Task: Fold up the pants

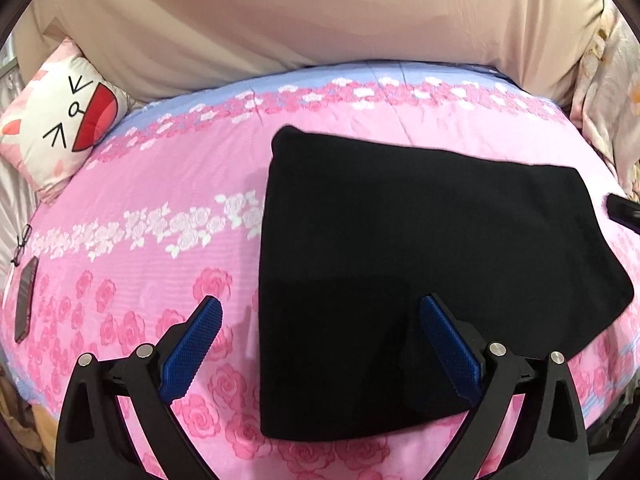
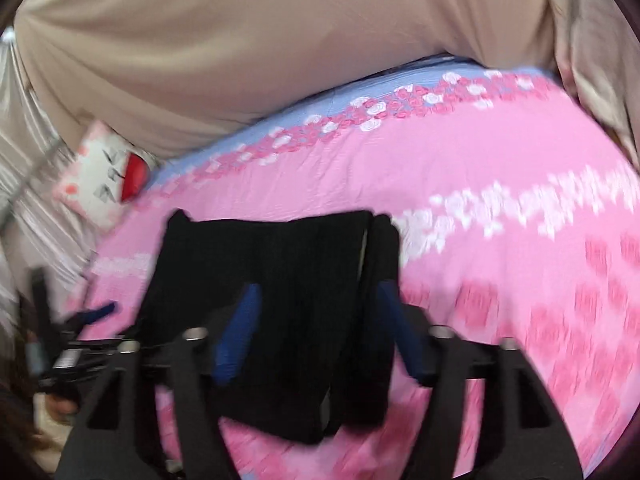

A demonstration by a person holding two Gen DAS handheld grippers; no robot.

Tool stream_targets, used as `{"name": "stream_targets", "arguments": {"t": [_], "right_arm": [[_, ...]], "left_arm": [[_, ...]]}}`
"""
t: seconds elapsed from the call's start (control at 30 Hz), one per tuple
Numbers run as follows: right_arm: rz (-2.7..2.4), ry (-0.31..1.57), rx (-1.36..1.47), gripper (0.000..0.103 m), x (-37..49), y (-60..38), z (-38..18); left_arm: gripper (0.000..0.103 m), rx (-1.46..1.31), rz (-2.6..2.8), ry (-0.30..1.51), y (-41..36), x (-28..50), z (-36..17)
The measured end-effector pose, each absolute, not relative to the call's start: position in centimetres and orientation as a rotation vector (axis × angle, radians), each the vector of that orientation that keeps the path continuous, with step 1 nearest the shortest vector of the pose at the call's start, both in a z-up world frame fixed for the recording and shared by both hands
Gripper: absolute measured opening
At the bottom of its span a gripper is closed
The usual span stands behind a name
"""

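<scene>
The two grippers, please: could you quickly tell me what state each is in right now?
Left gripper: open, holding nothing, fingers spread over the edge of the black pants.
Right gripper: open, holding nothing, above the pants; the view is blurred.

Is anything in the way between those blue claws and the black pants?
Nothing visible. The pants lie bare on the bedspread, and both the left gripper and right gripper hang open right over them.

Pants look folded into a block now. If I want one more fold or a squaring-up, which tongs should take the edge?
Probably the left tongs: open, and straddling the near left edge of the black pants. The right tongs, also open, sit over the middle of the bundle in a blurred view.
</scene>
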State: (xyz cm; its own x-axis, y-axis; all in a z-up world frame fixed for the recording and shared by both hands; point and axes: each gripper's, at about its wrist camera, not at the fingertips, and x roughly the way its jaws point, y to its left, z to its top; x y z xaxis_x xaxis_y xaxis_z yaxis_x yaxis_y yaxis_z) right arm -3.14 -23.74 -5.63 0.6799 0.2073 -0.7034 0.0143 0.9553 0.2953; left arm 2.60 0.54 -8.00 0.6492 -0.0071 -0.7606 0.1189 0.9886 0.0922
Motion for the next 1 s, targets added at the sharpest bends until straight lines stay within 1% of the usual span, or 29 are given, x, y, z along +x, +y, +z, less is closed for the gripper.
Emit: {"name": "stream_targets", "arguments": {"t": [0.1,0.13,0.17,0.2,0.23,0.3,0.33,0.37,0.43,0.53,0.63,0.7,0.77,0.87,0.93,0.97,1.0], "right_arm": [[0.130,0.871,0.312,0.066,-0.2,-23.8,-7.7],[0.113,0.881,0.279,0.059,0.5,-23.3,-8.1],[0.105,0.877,0.250,0.045,0.5,-22.9,-8.0],[0.087,0.853,0.208,0.035,0.2,-22.6,-7.3],[0.069,0.831,0.196,0.011,-0.2,-22.8,-6.9],[0.097,0.839,0.275,0.011,-0.1,-24.6,-7.8],[0.111,0.870,0.288,0.015,0.3,-25.0,-8.9],[0.118,0.868,0.293,0.016,0.2,-25.0,-9.1],[0.071,0.835,0.288,0.023,-0.4,-24.3,-7.0],[0.101,0.729,0.243,0.023,-0.9,-21.2,-2.6],[0.304,0.742,0.209,0.023,1.0,-15.2,-0.6],[0.448,0.794,0.149,0.023,3.5,-9.4,-1.2],[0.522,0.855,0.078,0.023,6.5,-4.1,-3.0],[0.559,0.947,0.021,0.023,10.7,0.6,-6.3],[0.491,0.998,-0.076,0.016,14.1,2.9,-10.1],[0.504,0.980,-0.073,0.016,14.9,3.2,-11.0],[0.505,0.982,-0.039,0.015,15.6,3.3,-10.7]], "left_arm": [[0.098,0.137,-0.046,0.846,0.9,3.0,-7.4],[0.098,0.131,-0.034,0.840,1.3,3.2,-7.2],[0.098,0.125,-0.022,0.839,1.6,3.5,-7.2],[0.098,0.121,-0.012,0.843,2.0,3.8,-7.3],[0.098,0.125,0.004,0.855,2.3,4.3,-7.7],[0.098,0.129,0.027,0.877,2.9,5.0,-8.6],[0.098,0.113,0.024,0.887,3.3,5.2,-9.1],[0.098,0.091,0.016,0.892,3.6,5.3,-9.4],[0.098,0.058,0.008,0.898,4.2,5.6,-9.3],[0.098,0.051,0.013,0.885,4.8,5.5,-8.7],[0.098,0.036,0.010,0.883,5.6,5.5,-8.4],[0.098,0.030,0.016,0.884,6.1,5.4,-8.4],[0.098,0.024,0.024,0.883,7.0,5.1,-8.3],[0.098,0.015,0.051,0.872,8.9,4.3,-8.0],[0.098,0.007,0.076,0.874,10.2,4.1,-7.9],[0.098,-0.001,0.081,0.877,10.8,4.0,-7.9],[0.098,-0.011,0.085,0.880,11.3,4.0,-7.9]]}}
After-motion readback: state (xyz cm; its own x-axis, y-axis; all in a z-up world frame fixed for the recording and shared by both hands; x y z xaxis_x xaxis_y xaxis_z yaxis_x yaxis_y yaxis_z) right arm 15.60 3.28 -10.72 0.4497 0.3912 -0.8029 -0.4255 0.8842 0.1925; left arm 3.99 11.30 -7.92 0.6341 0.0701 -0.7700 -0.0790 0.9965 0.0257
